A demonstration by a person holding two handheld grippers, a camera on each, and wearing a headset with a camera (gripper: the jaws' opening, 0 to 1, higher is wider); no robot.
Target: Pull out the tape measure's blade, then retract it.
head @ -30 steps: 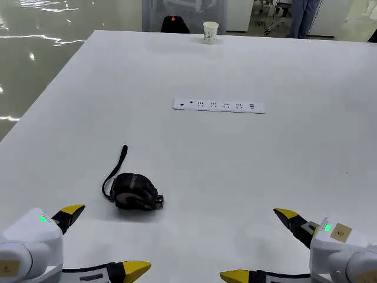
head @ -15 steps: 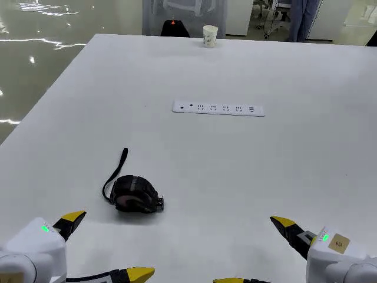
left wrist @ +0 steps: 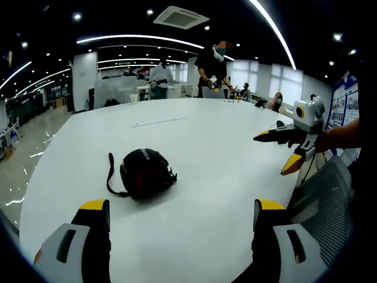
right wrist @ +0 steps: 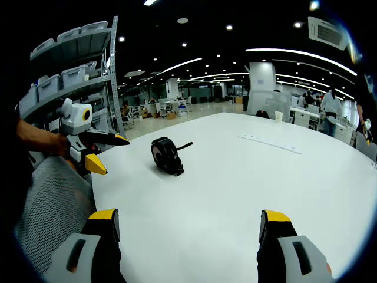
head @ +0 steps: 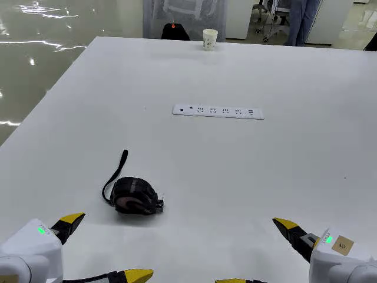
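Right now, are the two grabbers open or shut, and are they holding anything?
Left gripper: open, holding nothing.
Right gripper: open, holding nothing.

Matt black plastic tape measure point(head: 134, 196) on smooth tabletop point(head: 235, 171).

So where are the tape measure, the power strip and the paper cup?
tape measure point(head: 134, 196), head view, its black case.
power strip point(head: 218, 111), head view, its top face.
paper cup point(head: 210, 39), head view, its side wall.
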